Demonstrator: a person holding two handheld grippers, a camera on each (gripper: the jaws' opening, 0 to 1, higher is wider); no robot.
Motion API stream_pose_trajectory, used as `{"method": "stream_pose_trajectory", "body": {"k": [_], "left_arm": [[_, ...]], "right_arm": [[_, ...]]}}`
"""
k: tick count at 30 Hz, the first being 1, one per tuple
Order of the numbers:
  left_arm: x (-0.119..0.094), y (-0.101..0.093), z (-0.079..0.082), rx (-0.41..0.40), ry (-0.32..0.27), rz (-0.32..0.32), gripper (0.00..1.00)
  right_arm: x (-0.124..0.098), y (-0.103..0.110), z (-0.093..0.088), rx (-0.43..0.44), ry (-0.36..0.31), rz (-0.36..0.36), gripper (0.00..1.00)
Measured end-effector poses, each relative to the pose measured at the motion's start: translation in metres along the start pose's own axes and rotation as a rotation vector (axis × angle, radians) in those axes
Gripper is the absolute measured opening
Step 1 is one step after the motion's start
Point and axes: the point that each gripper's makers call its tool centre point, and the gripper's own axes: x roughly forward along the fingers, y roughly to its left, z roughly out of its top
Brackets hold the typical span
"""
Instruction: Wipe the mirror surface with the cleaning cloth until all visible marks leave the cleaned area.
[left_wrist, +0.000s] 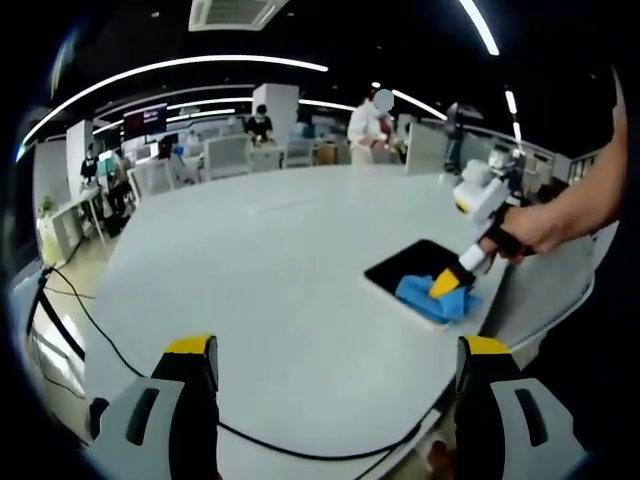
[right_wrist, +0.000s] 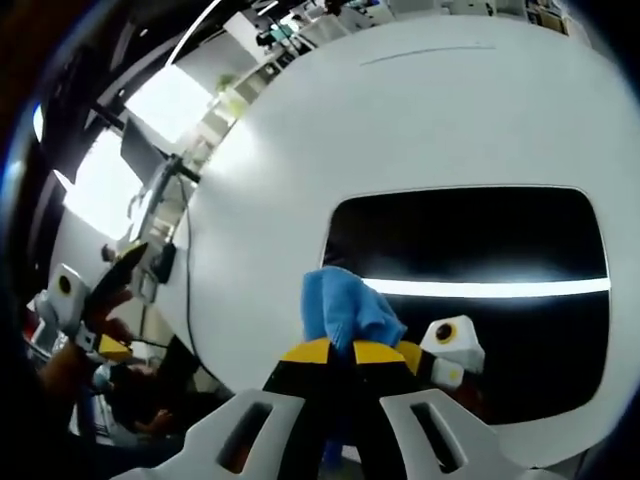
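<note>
Wiping underway, not finished.
Right gripper (right_wrist: 352, 352) clamped on crumpled blue cleaning cloth (right_wrist: 345, 310), pressed on dark rectangular mirror (right_wrist: 480, 240) near edge of round white table (left_wrist: 290, 270).
Left gripper (left_wrist: 335, 365) wide, holding nothing, hovering apart.
Marks too small to tell.

The left gripper view looks from well back across the white table (left_wrist: 280, 270), facing the mirror (left_wrist: 415, 268) near its far-right edge. The right gripper view sits just above the mirror (right_wrist: 470, 290), tilted steeply down. Both share mirror and table.
</note>
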Motion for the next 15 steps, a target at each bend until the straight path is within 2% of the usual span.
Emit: {"method": "stream_pose_trajectory", "body": {"k": [7,15], "left_arm": [[0.0039,-0.0048,0.0015,-0.007,-0.004,0.001,1.00],[0.0051,-0.0100,0.0013,-0.013,-0.003,0.005,1.00]], "right_arm": [[-0.0007,0.0014,-0.0007,-0.062,0.003,0.020,0.02],[0.0013,-0.0001,0.0024,-0.036,0.028,0.011,0.00]]}}
